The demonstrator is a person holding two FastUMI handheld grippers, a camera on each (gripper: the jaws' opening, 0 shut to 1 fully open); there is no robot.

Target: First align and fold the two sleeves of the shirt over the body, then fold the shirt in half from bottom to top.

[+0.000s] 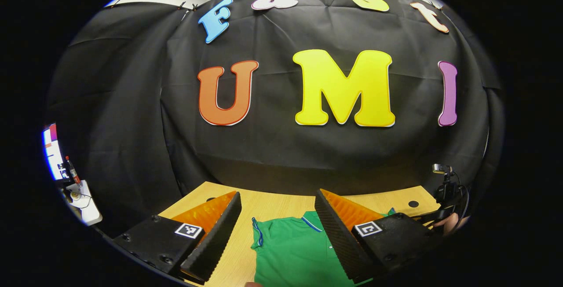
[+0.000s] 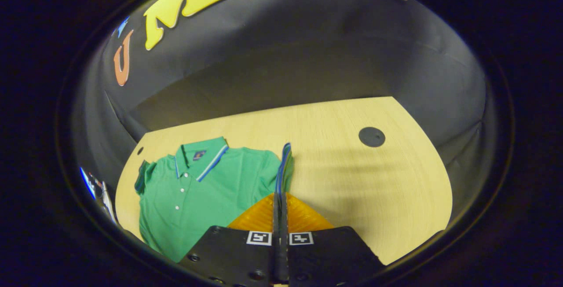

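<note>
One green shirt [image 2: 198,190] on the table [image 2: 352,177]; right gripper [image 2: 280,199] pinches its sleeve [image 2: 285,163], left gripper [image 1: 277,221] spread wide.

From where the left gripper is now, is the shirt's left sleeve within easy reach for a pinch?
Probably yes. The left gripper is open above the green shirt, and the sleeve edge lies flat on the table between its fingers with nothing over it. The right gripper is shut on the other sleeve.

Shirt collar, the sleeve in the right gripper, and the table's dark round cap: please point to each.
Shirt collar [image 2: 206,157]: right gripper view, striped edge.
Sleeve [image 2: 285,163]: right gripper view, striped cuff above the fingers.
Round cap [image 2: 371,137]: right gripper view, its centre.
</note>
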